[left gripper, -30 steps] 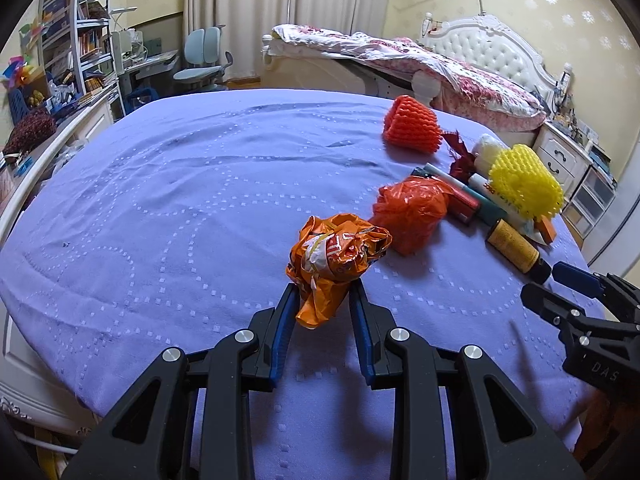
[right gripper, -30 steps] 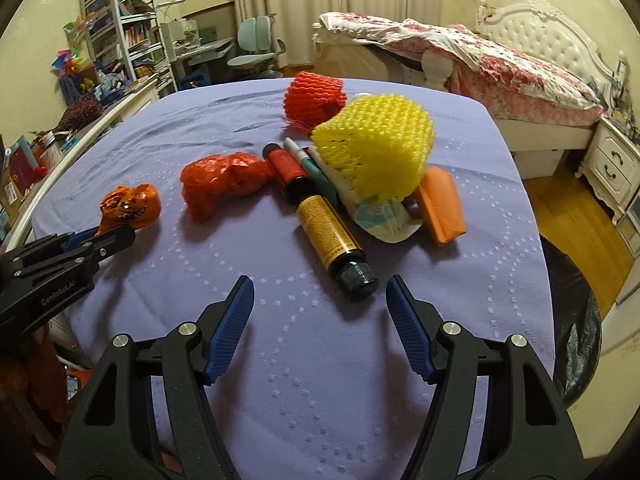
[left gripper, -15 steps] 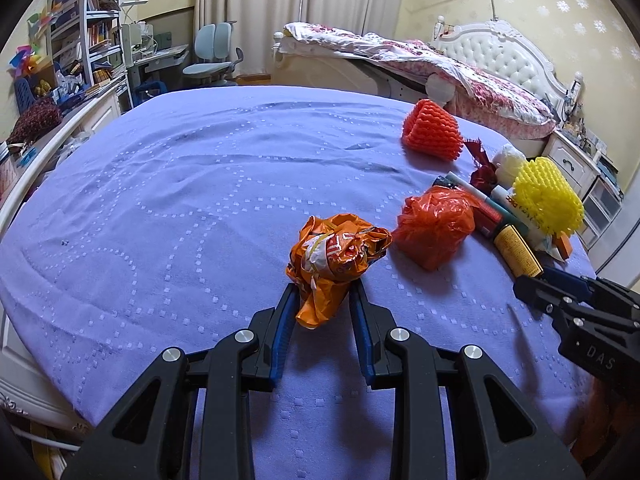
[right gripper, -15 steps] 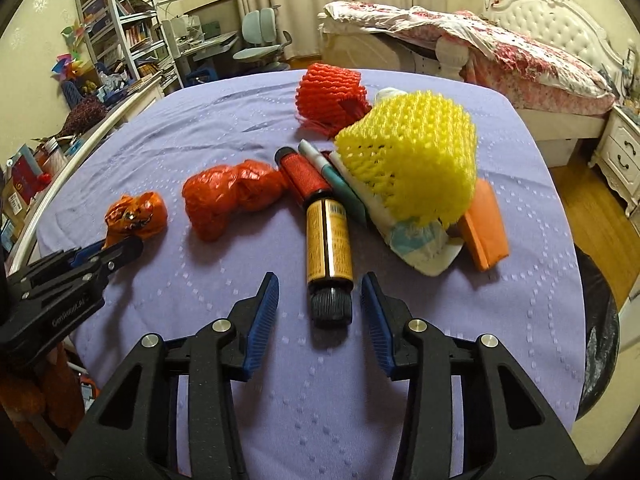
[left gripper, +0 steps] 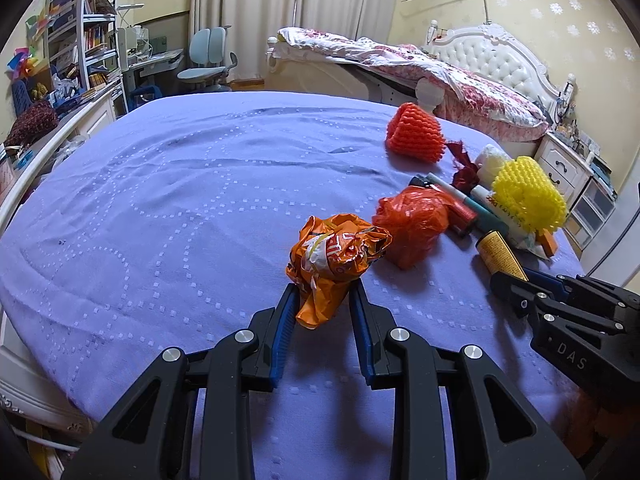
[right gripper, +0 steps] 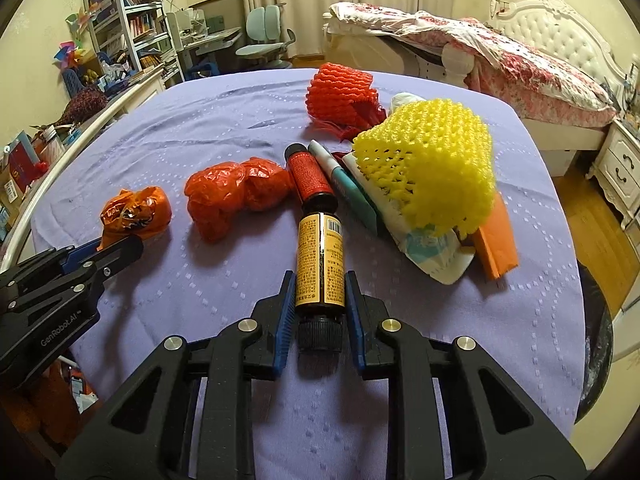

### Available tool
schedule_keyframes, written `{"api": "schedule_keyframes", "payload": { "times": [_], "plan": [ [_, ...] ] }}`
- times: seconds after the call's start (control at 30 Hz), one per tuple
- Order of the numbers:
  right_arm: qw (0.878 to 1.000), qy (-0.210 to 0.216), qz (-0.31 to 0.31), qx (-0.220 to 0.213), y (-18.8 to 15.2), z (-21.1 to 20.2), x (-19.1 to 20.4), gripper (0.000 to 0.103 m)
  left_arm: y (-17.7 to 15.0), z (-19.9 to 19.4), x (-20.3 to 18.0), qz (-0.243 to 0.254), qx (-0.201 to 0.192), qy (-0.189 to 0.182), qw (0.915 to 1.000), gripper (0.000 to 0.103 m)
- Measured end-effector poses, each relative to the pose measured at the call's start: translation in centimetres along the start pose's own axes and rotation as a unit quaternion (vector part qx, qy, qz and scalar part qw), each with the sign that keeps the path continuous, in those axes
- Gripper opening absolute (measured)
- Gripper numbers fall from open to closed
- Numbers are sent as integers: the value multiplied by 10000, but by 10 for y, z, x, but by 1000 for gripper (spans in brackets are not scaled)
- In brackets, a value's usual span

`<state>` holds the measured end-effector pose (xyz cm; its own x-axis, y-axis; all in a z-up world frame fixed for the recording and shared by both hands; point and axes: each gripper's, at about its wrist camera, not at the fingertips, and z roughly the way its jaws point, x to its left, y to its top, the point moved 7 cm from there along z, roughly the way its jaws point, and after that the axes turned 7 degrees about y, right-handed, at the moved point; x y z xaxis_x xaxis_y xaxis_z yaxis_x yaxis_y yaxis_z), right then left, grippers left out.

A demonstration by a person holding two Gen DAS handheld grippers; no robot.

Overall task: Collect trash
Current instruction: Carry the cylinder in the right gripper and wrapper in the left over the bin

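Yellow-labelled bottle (right gripper: 320, 258) lies on the purple surface (right gripper: 240, 120) with its long axis running straight away from the right hand-held gripper (right gripper: 320, 312), black cap nearest. The jaws are closing on the bottle's lower end, seemingly touching it. Left of the bottle, the left hand-held gripper (left gripper: 322, 308) stays clamped on a crumpled orange wrapper (left gripper: 336, 256).

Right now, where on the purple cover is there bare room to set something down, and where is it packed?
The purple cover is bare across its whole far and shelf-side stretch, from the crumpled orange wrapper back toward the desk chair. The near strip in front of the yellow-label bottle is also free. It is crowded from the red bag to the yellow foam net.
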<state>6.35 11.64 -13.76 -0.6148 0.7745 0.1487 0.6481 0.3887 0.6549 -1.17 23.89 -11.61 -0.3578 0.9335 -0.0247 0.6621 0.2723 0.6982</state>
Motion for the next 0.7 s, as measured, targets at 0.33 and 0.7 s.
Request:
{"api": "schedule_keyframes", "payload": {
  "times": [0.33, 0.7],
  "plan": [
    [9985, -138, 174, -500, -2, -51, -19, 23, 12, -30, -32, 158, -333, -315, 9988, 29],
    [9878, -879, 761, -1036, -12, -106, -92, 23, 24, -46, -103, 499, -486, -968, 9929, 29]
  ]
}}
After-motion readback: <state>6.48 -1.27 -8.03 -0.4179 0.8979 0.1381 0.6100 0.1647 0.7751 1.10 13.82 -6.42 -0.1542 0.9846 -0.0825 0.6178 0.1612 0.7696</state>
